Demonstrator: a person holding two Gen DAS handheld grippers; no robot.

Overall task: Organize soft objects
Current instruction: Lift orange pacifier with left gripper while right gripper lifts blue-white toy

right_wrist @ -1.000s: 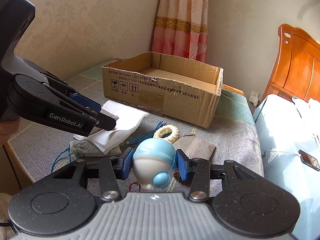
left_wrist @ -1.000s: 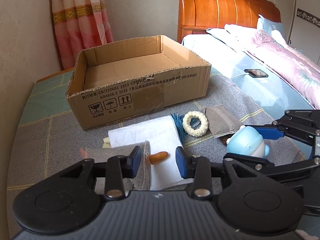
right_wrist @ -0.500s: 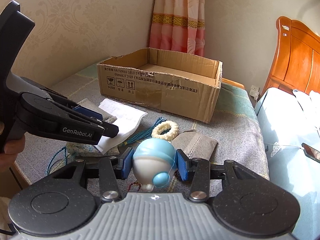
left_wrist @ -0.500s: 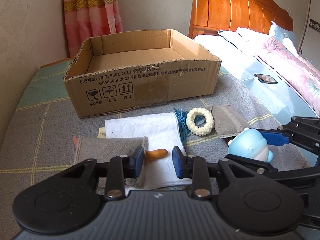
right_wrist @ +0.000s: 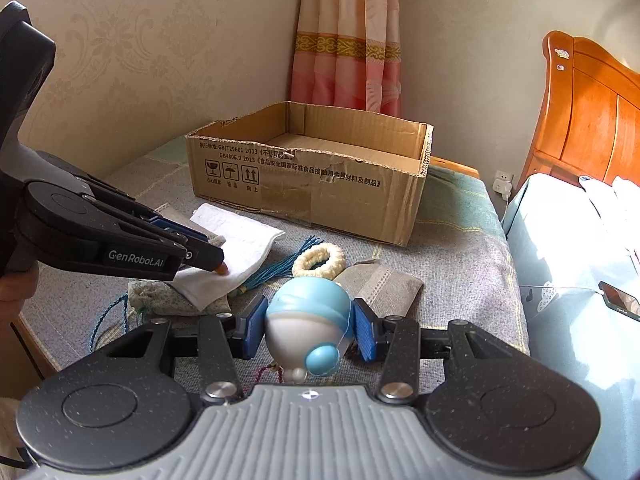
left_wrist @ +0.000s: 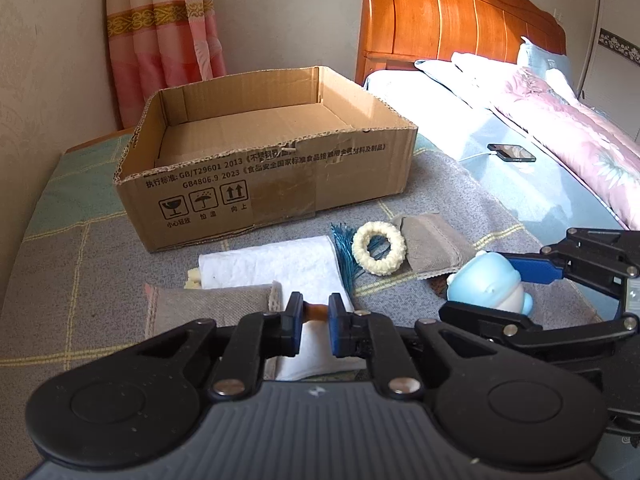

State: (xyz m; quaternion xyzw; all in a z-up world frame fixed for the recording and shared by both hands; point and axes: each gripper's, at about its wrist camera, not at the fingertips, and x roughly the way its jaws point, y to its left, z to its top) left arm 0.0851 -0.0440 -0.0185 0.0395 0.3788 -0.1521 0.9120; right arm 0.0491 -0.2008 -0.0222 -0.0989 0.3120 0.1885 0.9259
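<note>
Two soft toys pinched, the empty box straight ahead of both my tongs.

The small orange piece [left_wrist: 314, 312] sits crosswise between the tips of my left gripper [left_wrist: 314, 322], its long axis running from pad to pad; the jaws have closed right down on it, just above the white folded cloth [left_wrist: 276, 264]. It is a stubby, rubbery-looking nub, mostly hidden by the pads. My right gripper [right_wrist: 306, 326] is clamped on the round blue-and-white toy [right_wrist: 308, 320], smooth and domed, with a blue knob facing the camera. The cardboard box [left_wrist: 248, 184] lies beyond the cloth, open side up; my left hand looks the nearer to it. Between lie a cream ring [left_wrist: 378, 248], a teal tassel [left_wrist: 344, 252] and grey pouches [left_wrist: 428, 244].
</note>
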